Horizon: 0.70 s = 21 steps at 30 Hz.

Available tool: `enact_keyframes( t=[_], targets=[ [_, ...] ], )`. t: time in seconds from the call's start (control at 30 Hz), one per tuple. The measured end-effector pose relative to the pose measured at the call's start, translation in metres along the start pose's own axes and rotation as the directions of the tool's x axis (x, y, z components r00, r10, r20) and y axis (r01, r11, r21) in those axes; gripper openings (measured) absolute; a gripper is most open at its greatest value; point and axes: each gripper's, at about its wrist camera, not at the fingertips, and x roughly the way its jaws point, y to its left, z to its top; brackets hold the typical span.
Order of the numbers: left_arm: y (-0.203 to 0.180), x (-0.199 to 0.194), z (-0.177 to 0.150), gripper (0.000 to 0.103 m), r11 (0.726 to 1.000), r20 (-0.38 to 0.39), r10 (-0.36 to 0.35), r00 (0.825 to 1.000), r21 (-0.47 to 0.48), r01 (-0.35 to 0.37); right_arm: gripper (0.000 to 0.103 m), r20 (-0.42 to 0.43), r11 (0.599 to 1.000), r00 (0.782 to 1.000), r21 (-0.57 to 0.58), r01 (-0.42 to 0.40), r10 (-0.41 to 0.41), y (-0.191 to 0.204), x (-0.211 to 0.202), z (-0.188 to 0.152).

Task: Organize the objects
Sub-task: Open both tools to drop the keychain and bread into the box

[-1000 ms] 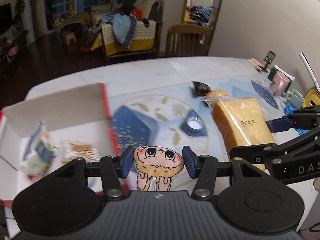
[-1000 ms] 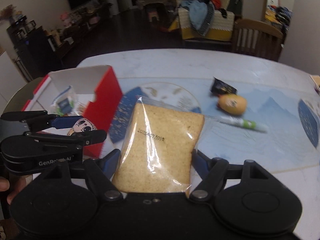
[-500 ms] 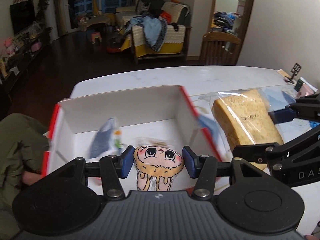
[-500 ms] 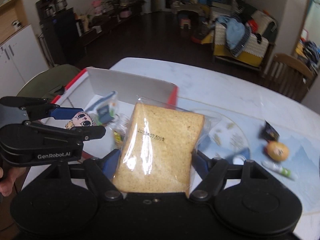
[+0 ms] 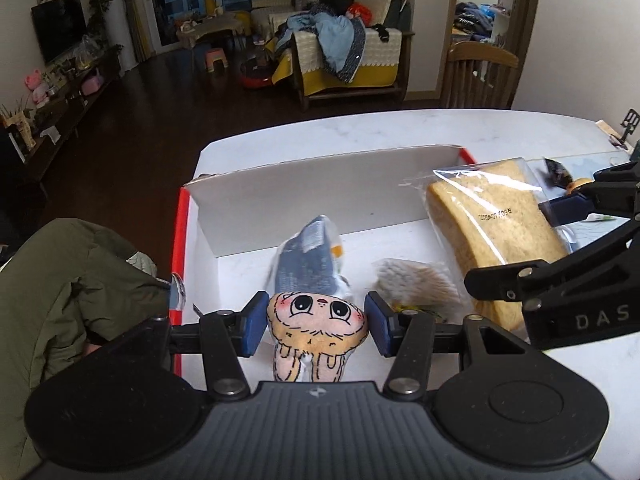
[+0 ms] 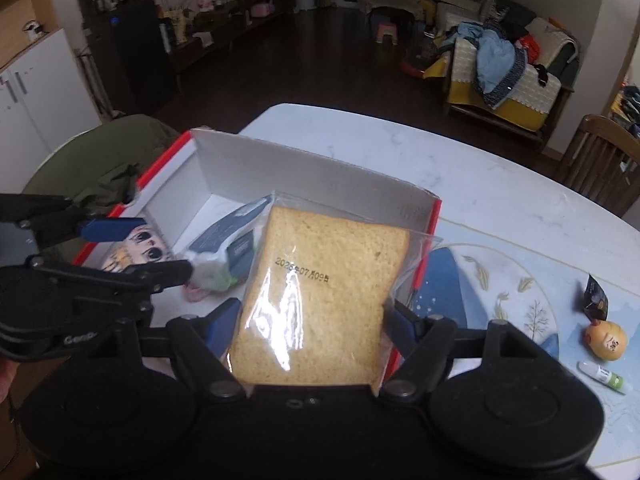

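Observation:
My left gripper (image 5: 317, 326) is shut on a small plush doll (image 5: 316, 326) with big eyes, held over the near part of the red-and-white box (image 5: 328, 188). My right gripper (image 6: 312, 320) is shut on a bagged slice of bread (image 6: 324, 296), held above the box's right side (image 6: 434, 216). The bread also shows in the left wrist view (image 5: 496, 236), and the doll in the right wrist view (image 6: 140, 246). Inside the box lie a blue-grey packet (image 5: 306, 262) and a clear bag of sticks (image 5: 416, 284).
On the patterned mat (image 6: 500, 280) to the right lie a yellow face toy (image 6: 606, 338), a dark wrapper (image 6: 596, 298) and a small white-green tube (image 6: 604, 376). A green jacket (image 5: 68, 280) hangs left of the box. A wooden chair (image 5: 478, 74) stands beyond the table.
Both grippers have swung left from the mat to over the box, each still holding its object. The box now fills the middle of both views.

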Motion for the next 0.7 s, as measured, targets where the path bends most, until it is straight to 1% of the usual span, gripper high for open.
enact_keyframes(
  t=[0.13,0.2,0.3,0.37,0.57,0.7],
  targets=[
    [0.005,0.016,0.005,0.051,1.000,-0.020,0.010,1.000,0.012,-0.009,0.076,-0.029,1.000,0.999,0.004,0.019,-0.019,-0.001,0.020,0.003],
    [0.005,0.023,0.005,0.051,1.000,-0.037,0.005,0.999,0.024,-0.004,0.076,-0.038,1.000,0.999,-0.011,0.009,-0.010,0.001,0.028,0.002],
    [0.002,0.033,0.003,0.051,0.998,-0.064,-0.004,0.998,0.060,0.008,0.076,-0.051,0.999,0.999,-0.044,0.015,-0.017,0.005,0.037,-0.001],
    [0.000,0.040,0.001,0.051,0.996,-0.075,0.002,0.997,0.084,0.004,0.076,-0.062,0.998,0.998,-0.056,0.017,-0.021,0.007,0.044,-0.003],
    [0.002,0.054,-0.005,0.052,0.997,-0.124,-0.017,0.992,0.074,0.026,0.076,-0.089,0.998,0.996,-0.066,0.019,-0.025,0.009,0.057,-0.007],
    [0.000,0.059,-0.008,0.052,0.995,-0.157,-0.025,0.987,0.095,0.040,0.077,-0.090,0.997,0.996,-0.083,0.004,-0.011,0.011,0.059,-0.011]
  ],
)
